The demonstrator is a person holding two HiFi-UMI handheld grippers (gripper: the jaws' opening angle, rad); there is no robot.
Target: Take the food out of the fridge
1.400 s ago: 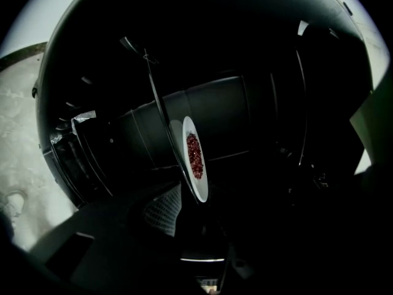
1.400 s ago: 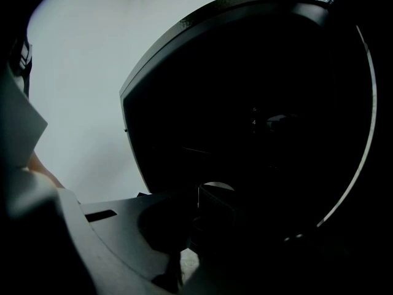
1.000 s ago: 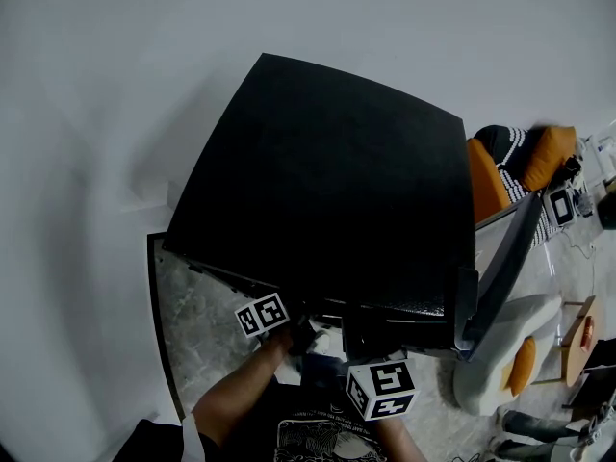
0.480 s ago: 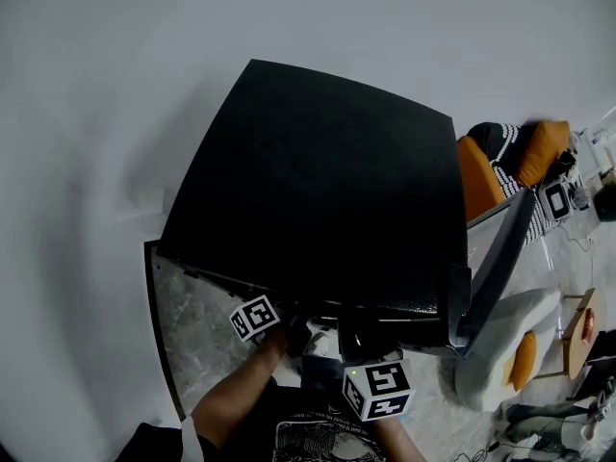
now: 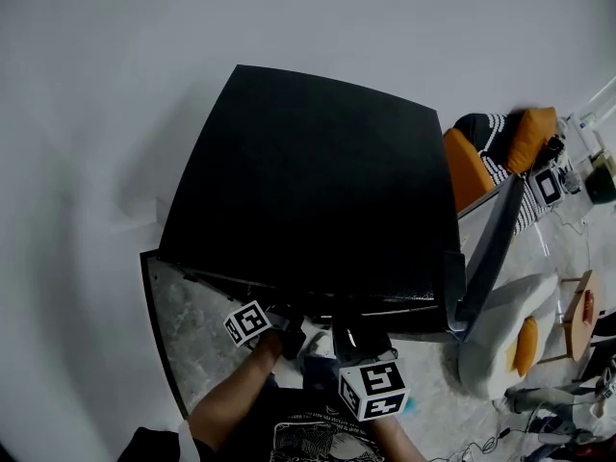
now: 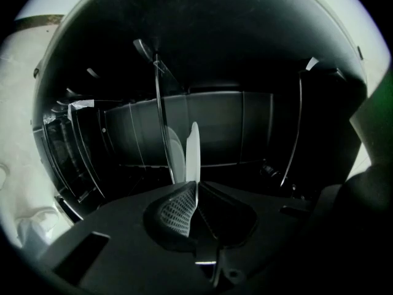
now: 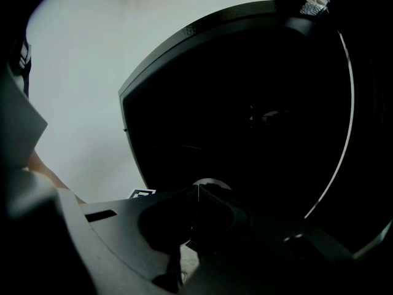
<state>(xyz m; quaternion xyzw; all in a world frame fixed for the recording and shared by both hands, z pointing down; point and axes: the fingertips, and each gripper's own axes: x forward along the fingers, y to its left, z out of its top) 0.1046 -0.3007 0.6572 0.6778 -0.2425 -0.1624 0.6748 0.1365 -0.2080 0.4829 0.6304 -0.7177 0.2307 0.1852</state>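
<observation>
I look down on the black fridge (image 5: 318,181), whose door (image 5: 486,258) stands swung open at the right. Both grippers reach into its front opening below the top edge. My left gripper (image 6: 195,186) is shut on a thin white piece (image 6: 193,149) that I see edge-on inside the dark fridge; what it is I cannot tell. In the head view the left gripper (image 5: 292,335) is partly under the fridge's top. My right gripper (image 7: 198,192) has its jaws together at the opening, with a pale round shape (image 7: 209,182) just beyond them.
A glass shelf edge (image 6: 161,115) and ribbed inner walls (image 6: 221,128) surround the left gripper. Right of the door stand an orange seat (image 5: 462,166) and a white cushion (image 5: 500,340). Marble floor (image 5: 192,325) lies at the left, and a white wall (image 5: 96,114) stands behind.
The head view has drifted a little, so the fridge sits slightly further left in the picture. Both grippers stay at the fridge's front opening.
</observation>
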